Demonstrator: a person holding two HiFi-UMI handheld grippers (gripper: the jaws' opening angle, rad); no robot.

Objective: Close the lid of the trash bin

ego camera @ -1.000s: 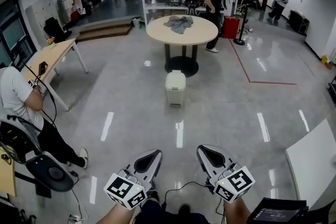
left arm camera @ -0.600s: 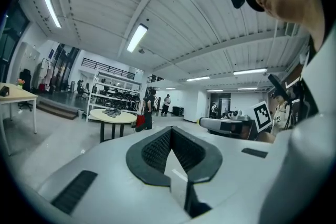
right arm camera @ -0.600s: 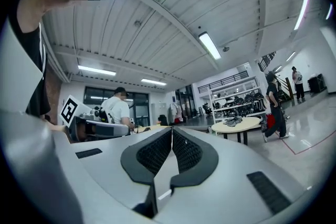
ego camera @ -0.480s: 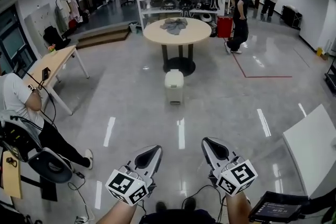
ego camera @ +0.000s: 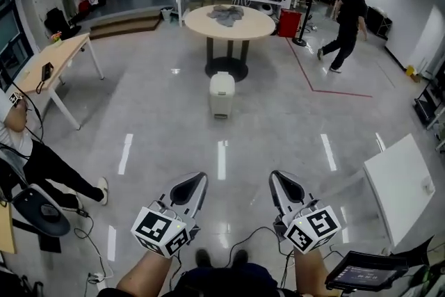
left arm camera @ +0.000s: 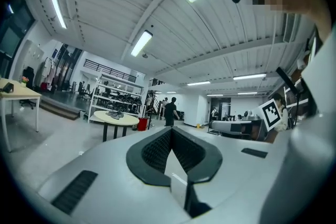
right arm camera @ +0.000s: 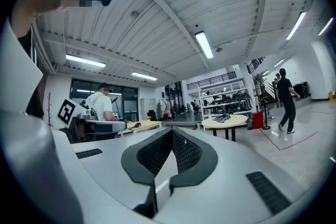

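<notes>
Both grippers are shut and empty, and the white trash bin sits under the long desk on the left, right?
No: the head view shows the trash bin on the floor by the round table, not under the long desk. The left gripper and right gripper are shut and empty.

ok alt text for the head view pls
Two empty handheld grippers, the left gripper and right gripper, jaws shut, point across a glossy floor toward a white trash bin standing far ahead, before a round table.
</notes>
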